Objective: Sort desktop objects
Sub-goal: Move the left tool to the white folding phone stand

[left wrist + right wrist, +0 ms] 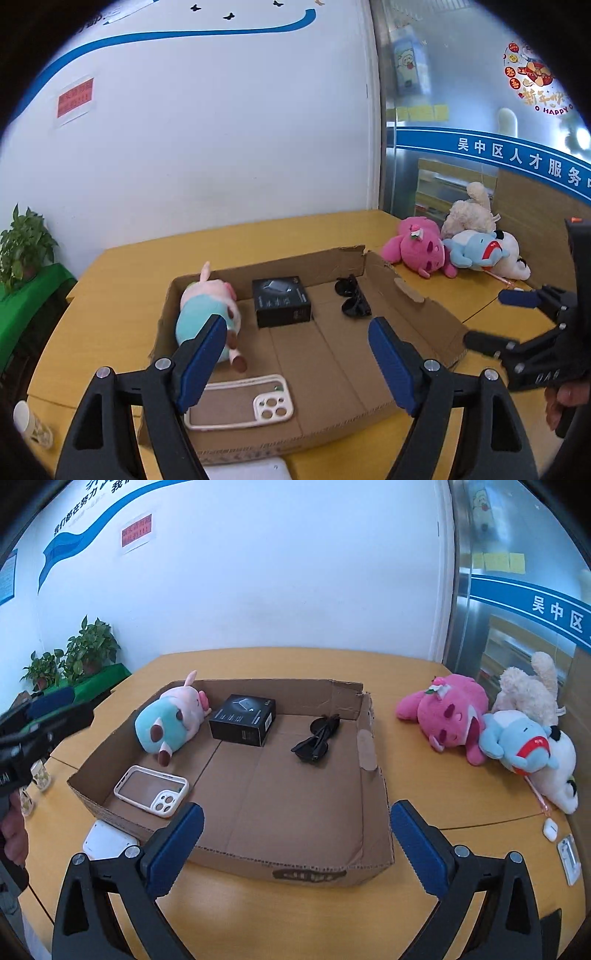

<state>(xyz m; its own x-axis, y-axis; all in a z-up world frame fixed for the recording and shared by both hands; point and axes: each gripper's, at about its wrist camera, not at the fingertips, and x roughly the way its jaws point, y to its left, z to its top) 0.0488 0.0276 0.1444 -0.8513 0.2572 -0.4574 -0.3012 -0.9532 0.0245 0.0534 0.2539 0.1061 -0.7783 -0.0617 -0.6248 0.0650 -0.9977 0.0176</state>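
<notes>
Cardboard box (258,794) on the table (424,786) holds a plush pig (166,720), black carton (242,720), sunglasses (317,738) and phone case (151,790). Beside the box, three plush toys (480,723). Left gripper (297,365) and right gripper (297,853) hover released, empty.

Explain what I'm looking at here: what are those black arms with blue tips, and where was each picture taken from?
No robot: a person holds a hand tool with two jaws in each hand. Each picture comes from a wide-angle camera on one tool, looking along its blue pads. One picture looks past the left gripper, the other past the right gripper. Both stand open, holding nothing. On the yellow table sits a shallow cardboard box with a pastel plush, a black box, dark sunglasses and a phone case inside. Three more plush toys lie outside, to its right.
</notes>
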